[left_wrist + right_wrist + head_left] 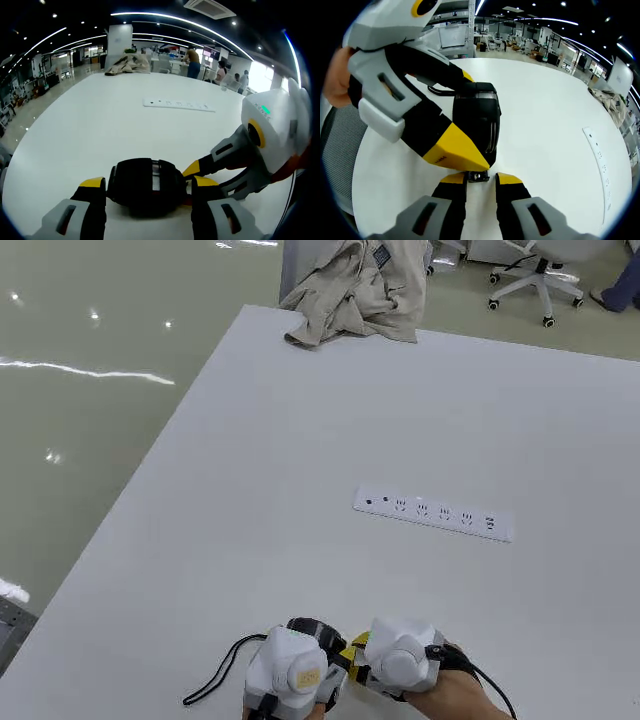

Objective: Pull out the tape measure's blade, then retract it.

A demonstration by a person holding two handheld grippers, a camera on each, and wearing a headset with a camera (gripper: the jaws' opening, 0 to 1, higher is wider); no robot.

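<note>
With the left gripper [148, 182] clamped on the tape measure [144, 192] and the right gripper [480, 178] pinching its blade hook [479, 174], that thin grip could slip

left gripper view: tape measure [145, 175] flanks and underside hidden behind the jaws of my left claw [149, 184] | right gripper view: blade hook [479, 175] between the tips of my right claw [480, 181] too small to tell if pinched, left claw covers part of the tape measure | head view: both claws cut by bottom edge; jacket [355, 285] cut by top edge
</note>
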